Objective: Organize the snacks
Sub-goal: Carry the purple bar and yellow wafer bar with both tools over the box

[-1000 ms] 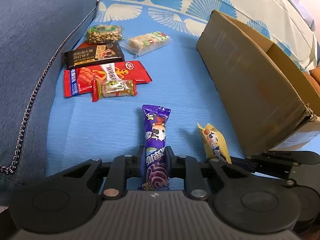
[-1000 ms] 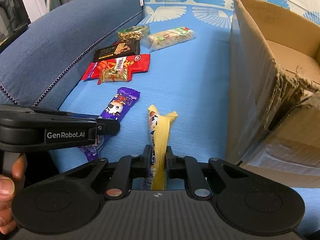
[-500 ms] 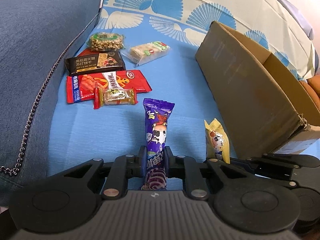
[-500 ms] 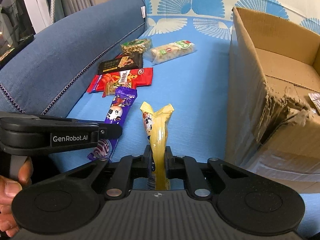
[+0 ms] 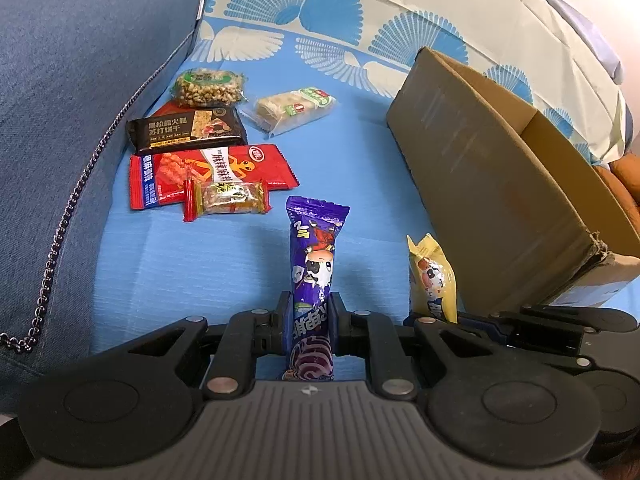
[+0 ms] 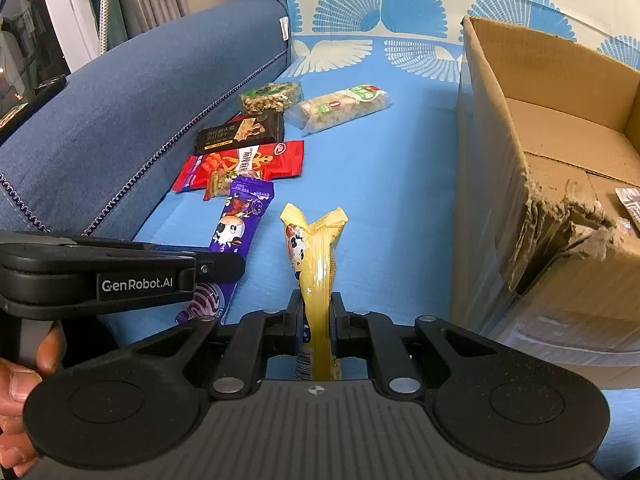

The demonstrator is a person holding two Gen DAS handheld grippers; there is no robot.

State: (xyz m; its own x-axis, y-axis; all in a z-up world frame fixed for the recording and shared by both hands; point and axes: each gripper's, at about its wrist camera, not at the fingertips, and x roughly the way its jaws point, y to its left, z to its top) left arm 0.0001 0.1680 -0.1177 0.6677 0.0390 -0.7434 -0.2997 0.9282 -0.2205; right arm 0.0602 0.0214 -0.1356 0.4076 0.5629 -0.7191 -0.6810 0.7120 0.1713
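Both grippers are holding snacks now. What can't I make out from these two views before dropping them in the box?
- Cardboard box floor: left wrist view blocked by its near wall; right wrist view cut off by the frame edge.
- Silver item in the box: cut off at the edge, unidentifiable.
- Purple snack lower end: hidden behind the left gripper.

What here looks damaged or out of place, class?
The cardboard box is damaged: its near corner is torn and frayed, with ragged layers showing. The loose snacks beside it look unharmed.
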